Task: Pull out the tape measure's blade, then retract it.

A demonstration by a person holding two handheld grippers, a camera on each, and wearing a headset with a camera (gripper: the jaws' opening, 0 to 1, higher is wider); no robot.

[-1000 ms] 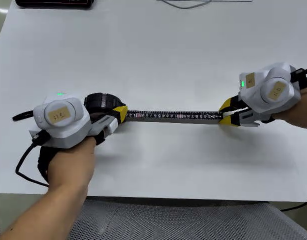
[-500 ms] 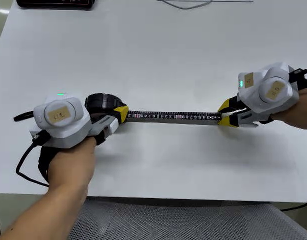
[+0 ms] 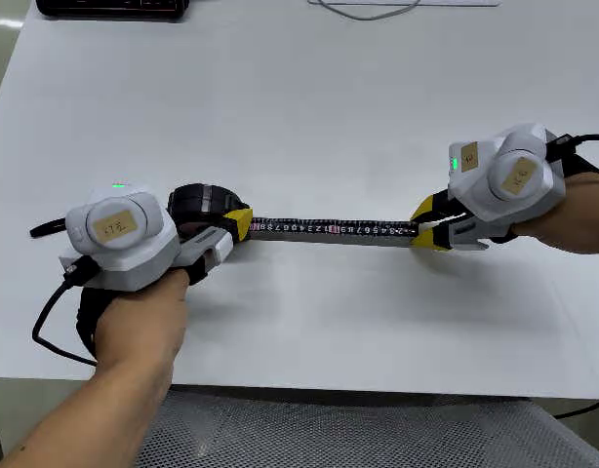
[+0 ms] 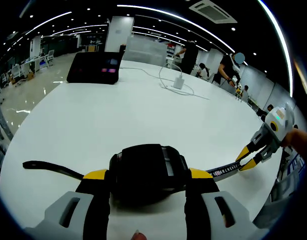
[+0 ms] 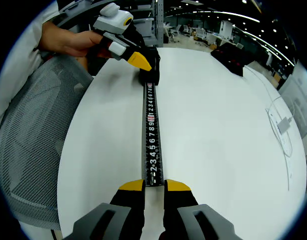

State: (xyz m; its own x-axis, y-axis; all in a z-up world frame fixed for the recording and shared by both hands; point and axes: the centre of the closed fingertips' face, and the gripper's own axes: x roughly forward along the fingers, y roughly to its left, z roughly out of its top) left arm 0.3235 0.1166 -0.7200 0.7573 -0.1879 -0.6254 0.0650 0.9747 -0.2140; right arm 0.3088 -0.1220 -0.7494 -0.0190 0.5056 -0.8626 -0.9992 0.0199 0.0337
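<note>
A black tape measure case (image 3: 204, 203) (image 4: 148, 170) rests on the white table, and my left gripper (image 3: 227, 226) (image 4: 149, 176) is shut on it, yellow tips on either side. Its dark blade (image 3: 331, 228) (image 5: 152, 136) with white numerals stretches rightward over the table. My right gripper (image 3: 428, 225) (image 5: 154, 186) is shut on the blade's free end. In the left gripper view the right gripper (image 4: 252, 157) appears at the far right holding the blade (image 4: 222, 171). In the right gripper view the left gripper (image 5: 138, 60) and case (image 5: 152, 72) sit at the blade's far end.
The white table (image 3: 309, 107) spreads wide behind the tape. A black device (image 3: 112, 6) (image 4: 96, 67) lies at the far left edge, a white cable and charger (image 4: 179, 82) at the far middle. A grey mesh chair (image 3: 339, 429) (image 5: 31, 140) stands at the near edge.
My right gripper has moved left toward the case with the blade end, so less blade is out. The left gripper and case have stayed put.
</note>
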